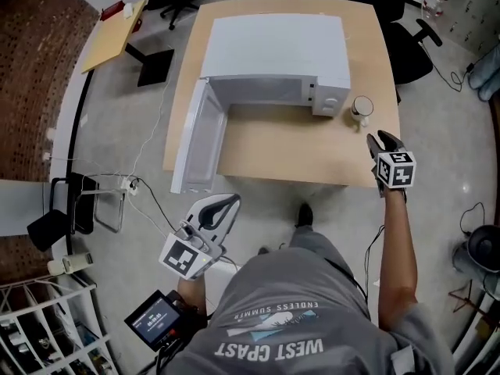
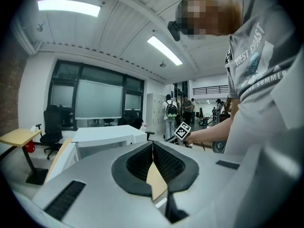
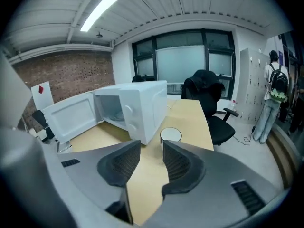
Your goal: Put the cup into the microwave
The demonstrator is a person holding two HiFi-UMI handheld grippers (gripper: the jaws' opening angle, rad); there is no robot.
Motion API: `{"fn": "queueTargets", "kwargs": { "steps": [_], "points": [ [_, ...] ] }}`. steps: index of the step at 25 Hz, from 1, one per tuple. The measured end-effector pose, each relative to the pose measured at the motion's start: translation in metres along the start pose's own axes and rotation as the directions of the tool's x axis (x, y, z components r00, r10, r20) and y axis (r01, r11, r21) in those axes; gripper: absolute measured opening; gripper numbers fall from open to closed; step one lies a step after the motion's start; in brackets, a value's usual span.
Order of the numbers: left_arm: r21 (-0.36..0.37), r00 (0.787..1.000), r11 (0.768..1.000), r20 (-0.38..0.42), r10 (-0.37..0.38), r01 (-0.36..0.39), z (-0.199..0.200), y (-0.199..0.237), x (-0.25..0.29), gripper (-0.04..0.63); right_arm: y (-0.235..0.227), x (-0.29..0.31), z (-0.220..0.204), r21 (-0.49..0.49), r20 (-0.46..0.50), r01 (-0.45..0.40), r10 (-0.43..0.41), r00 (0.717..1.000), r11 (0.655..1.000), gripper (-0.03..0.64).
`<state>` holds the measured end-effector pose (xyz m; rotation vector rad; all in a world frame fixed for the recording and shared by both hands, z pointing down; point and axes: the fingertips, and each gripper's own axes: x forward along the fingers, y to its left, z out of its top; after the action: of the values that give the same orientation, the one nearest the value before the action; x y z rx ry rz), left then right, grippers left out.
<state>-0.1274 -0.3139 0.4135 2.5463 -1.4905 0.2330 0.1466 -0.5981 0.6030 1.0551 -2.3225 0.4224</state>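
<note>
While the cup (image 1: pixel 362 106) stands on the tabletop (image 1: pixel 273 147) just right of the microwave (image 1: pixel 273 53), whose door (image 1: pixel 195 143) hangs open, the right gripper (image 1: pixel 381 139) hovers near it, its 2 jaws apart and empty. The left gripper (image 1: pixel 230 201), off the tabletop's near edge, is closed on nothing.

Matt, smooth, pale wood-grain surface (image 1: pixel 273 151); smooth white painted casing on the microwave (image 1: pixel 273 49); glossy white cup (image 1: pixel 362 106), ceramic by the look; matt grey plastic right tongs (image 3: pixel 152 146) with black ribbed pads (image 3: pixel 176 163); polished grey floor (image 1: pixel 437 178).
</note>
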Motion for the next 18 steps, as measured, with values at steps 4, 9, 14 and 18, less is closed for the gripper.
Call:
{"fn": "queueTargets", "kwargs": {
  "steps": [4,9,14,18],
  "points": [
    [-0.017,0.999,0.999,-0.031,0.042,-0.042,-0.007,0.011,0.019,0.02,-0.037,0.067,-0.031,0.003,-0.108,0.017,-0.017,0.994,1.0,0.142],
    [-0.032,0.995,0.996,-0.052,0.082,-0.083,-0.013,0.023,0.031,0.02,-0.067,0.121,-0.062,-0.048,-0.224,0.061,-0.071,0.972,0.997,0.141],
    [-0.055,0.989,0.991,-0.088,0.115,-0.121,-0.021,0.029,0.034,0.021,-0.073,0.146,-0.072,-0.084,-0.261,0.067,-0.087,0.961,0.994,0.141],
    [-0.052,0.99,0.992,-0.089,0.113,-0.118,-0.023,0.028,0.039,0.02,-0.074,0.149,-0.068,-0.068,-0.221,0.069,-0.082,0.972,0.995,0.079]
  ]
}}
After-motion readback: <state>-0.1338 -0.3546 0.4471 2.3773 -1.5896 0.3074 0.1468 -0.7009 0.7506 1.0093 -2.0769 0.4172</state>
